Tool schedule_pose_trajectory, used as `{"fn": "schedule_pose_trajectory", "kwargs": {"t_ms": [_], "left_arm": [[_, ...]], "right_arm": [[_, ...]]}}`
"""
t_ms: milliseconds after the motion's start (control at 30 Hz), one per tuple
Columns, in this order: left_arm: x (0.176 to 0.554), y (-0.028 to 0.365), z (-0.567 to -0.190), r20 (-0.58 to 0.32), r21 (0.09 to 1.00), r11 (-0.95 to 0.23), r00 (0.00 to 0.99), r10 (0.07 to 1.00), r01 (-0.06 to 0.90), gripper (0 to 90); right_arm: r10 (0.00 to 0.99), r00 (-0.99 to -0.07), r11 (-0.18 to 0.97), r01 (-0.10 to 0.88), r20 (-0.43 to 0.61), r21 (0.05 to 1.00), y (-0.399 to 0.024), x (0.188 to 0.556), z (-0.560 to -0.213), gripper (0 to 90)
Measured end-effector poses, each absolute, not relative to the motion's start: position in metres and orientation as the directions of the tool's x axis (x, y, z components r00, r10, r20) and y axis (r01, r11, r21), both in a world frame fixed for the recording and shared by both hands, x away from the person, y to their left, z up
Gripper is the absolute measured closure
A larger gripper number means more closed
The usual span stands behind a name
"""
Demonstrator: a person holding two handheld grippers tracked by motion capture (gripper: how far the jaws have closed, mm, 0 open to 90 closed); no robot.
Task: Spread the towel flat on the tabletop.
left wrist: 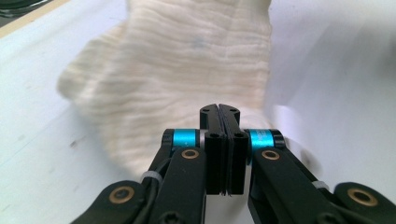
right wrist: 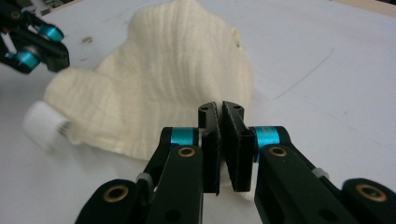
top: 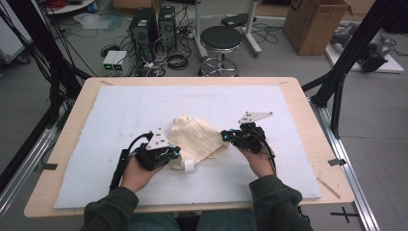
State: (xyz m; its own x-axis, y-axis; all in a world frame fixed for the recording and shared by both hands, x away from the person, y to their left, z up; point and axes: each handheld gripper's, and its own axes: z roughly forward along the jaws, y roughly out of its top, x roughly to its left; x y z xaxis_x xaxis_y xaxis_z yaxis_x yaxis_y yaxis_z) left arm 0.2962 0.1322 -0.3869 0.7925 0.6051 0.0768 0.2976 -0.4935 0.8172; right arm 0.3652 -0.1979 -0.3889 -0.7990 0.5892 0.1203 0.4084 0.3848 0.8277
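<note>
One cream cloth point(top: 196, 137) lay crumpled near the middle of the white mat point(top: 120, 115), with one white tag point(top: 189, 166) at its six o'clock edge. The left gripper point(top: 174, 153) sat at the cloth's eight o'clock, jaws pressed together on that edge of the cloth. The right gripper point(top: 225, 136), at the cloth's three o'clock, had its jaws pinched on the cloth's edge.
</note>
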Motion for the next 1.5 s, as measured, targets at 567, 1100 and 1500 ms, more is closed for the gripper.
{"fn": "schedule_pose_trajectory", "kwargs": {"t_ms": [567, 1100, 1500], "left_arm": [[0.25, 0.219, -0.378, 0.102, 0.832, -0.471, 0.753, 0.65, 0.294, 88.6], [0.253, 0.223, -0.396, 0.019, 0.855, -0.406, 0.763, 0.647, 0.324, 66.5], [0.28, 0.199, -0.412, -0.007, 0.853, -0.398, 0.77, 0.638, 0.338, 54.8]], "right_arm": [[0.379, -0.92, 0.536, 0.304, 0.097, 0.788, -0.145, 0.298, -0.384, 85.6], [0.399, -0.912, 0.491, 0.299, 0.094, 0.819, -0.155, 0.303, -0.368, 66.9], [0.568, -0.813, 0.46, 0.445, 0.131, 0.768, -0.18, 0.365, -0.409, 57.3]]}}
